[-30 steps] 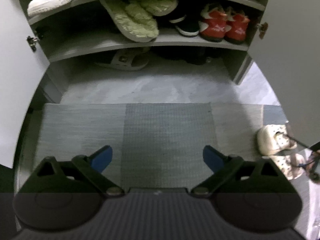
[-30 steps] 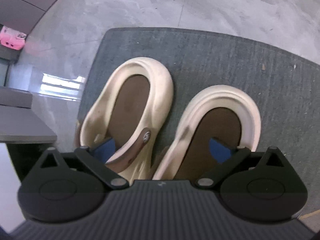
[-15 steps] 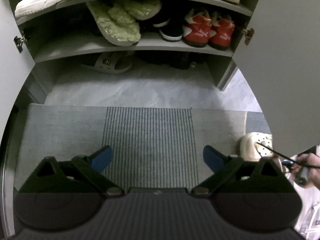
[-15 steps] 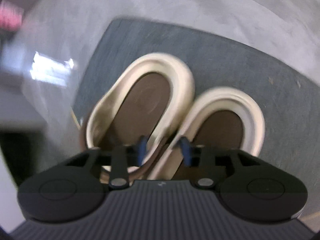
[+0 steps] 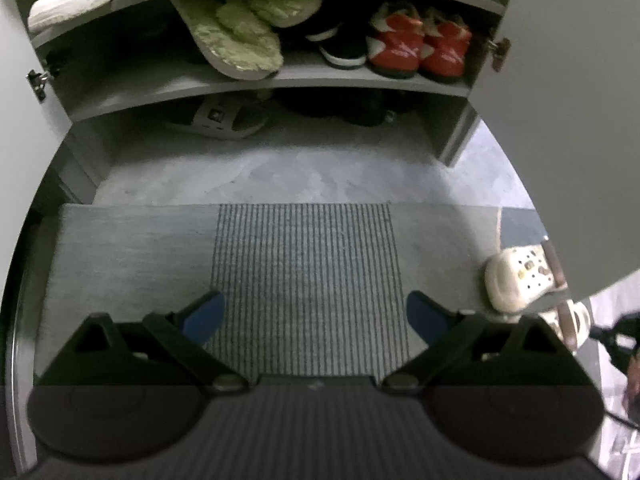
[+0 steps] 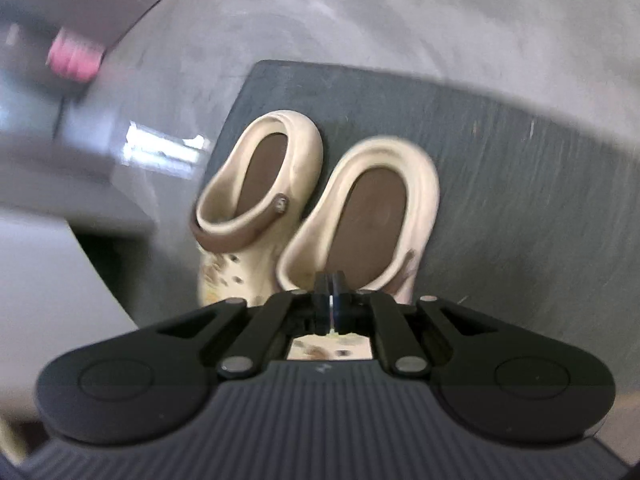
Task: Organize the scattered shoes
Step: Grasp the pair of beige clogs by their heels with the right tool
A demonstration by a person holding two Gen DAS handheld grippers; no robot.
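step: lift 2 cream clogs (image 6: 320, 200) off dark mat (image 6: 500, 152), near its left edge | right gripper (image 6: 331, 292) pinched on their adjoining inner walls | left gripper (image 5: 312, 316) spread, empty | advice: carry level toward shoe cabinet (image 5: 280, 76), grip firm

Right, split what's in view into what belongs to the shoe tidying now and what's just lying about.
In the job:
cream clogs
shoe cabinet, doors open, middle shelf partly bare

Just there:
green slippers, red sneakers and white sneakers, all already shelved
striped mat
blurred pink object
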